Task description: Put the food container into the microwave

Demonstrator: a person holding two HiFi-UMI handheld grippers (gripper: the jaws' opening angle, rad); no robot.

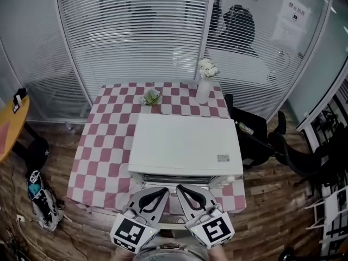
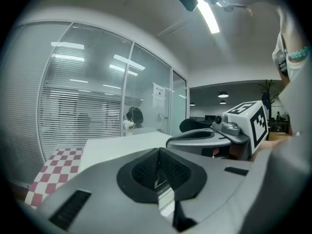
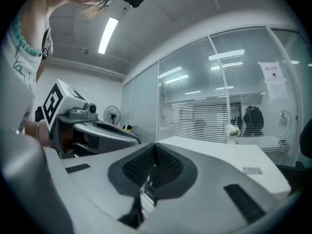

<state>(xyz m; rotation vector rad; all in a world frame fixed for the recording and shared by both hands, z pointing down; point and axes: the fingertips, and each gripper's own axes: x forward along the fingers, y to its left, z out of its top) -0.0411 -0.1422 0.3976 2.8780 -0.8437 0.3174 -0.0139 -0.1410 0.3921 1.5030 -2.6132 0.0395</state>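
Worktop (image 1: 103, 145) covered in red-and-white checked cloth, set on wood-plank floor (image 1: 272, 222). Behind worktop: curved glass partition (image 1: 130, 31) lined with white slatted blinds; printed notice (image 1: 291, 18) fixed to glass panel further right. Right of worktop: black office chairs (image 1: 255, 140) grouped; white rack (image 1: 331, 211) seen beyond them, cut by frame edge. Left of worktop: yellow round table (image 1: 11, 124) partly shown, dark bag (image 1: 41, 197) laid on floor near it. Above worktop: ceiling strip light (image 2: 209, 16) lit.

Grey left tool (image 1: 164, 191), right tool (image 1: 180, 188)
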